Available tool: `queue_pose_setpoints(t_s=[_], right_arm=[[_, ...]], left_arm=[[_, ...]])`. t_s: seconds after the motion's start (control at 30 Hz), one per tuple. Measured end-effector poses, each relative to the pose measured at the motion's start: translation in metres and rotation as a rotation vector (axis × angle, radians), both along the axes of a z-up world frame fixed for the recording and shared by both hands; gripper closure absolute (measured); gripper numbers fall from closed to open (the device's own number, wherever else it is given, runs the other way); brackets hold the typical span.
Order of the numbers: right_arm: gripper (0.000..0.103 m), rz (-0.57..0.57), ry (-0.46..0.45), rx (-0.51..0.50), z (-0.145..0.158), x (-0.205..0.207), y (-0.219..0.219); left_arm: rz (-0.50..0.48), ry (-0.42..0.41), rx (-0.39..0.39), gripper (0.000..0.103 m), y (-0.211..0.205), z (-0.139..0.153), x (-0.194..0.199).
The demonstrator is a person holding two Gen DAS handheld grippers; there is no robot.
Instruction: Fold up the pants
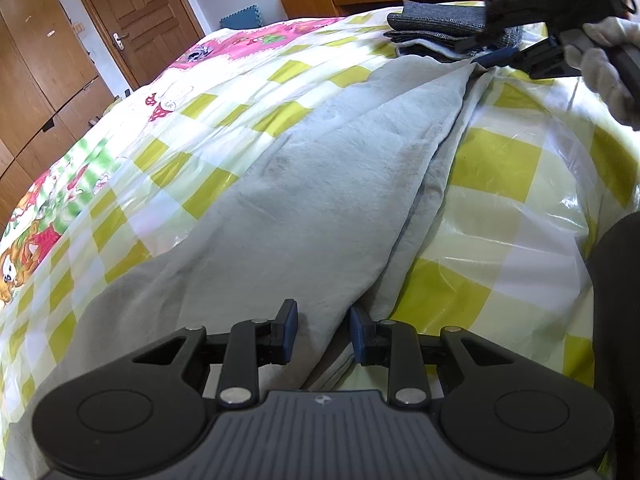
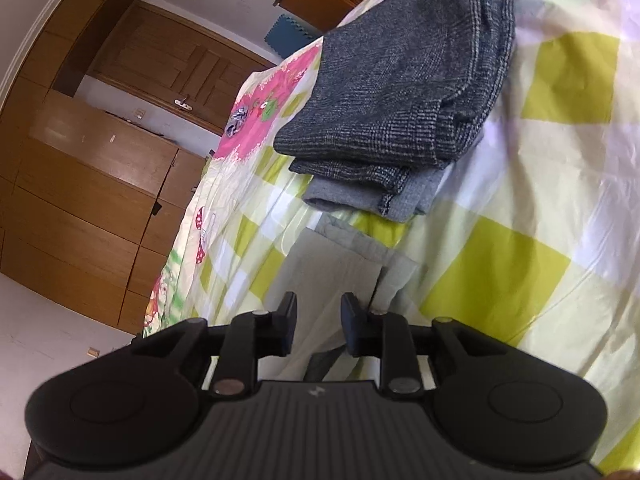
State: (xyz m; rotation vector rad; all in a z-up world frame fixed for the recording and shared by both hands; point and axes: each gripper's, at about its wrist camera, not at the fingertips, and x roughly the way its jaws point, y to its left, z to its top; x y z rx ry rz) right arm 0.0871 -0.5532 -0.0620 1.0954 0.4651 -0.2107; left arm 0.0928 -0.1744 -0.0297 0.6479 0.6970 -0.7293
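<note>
Left gripper [image 1: 324, 330] pinching grey pants [image 1: 320, 168], right gripper [image 2: 318, 326] spread over hem; gotta line up edges first.

My left hand-held gripper [image 1: 324, 330] & right hand-held gripper [image 2: 318, 326]: black plastic, blue pads, silver rivets, ribbed grey top w/ small logo. White knit glove [image 1: 608, 68].
</note>
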Motion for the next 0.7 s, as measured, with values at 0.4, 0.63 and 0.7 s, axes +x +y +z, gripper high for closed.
queue_pose_setpoints(t_s=[0.4, 0.63, 0.7], right_arm=[[0.080, 0.057, -0.011, -0.020, 0.032, -0.018, 0.008], [0.070, 0.082, 0.062, 0.034, 0.011, -0.015, 0.021], [0.069, 0.075, 0.063, 0.073, 0.003, -0.008, 0.020]], left_arm=[[0.003, 0.001, -0.013, 0.060, 0.001, -0.001, 0.002], [0.013, -0.003, -0.015, 0.059, 0.000, 0.000, 0.001], [0.014, -0.004, -0.013, 0.059, -0.001, 0.001, 0.001]])
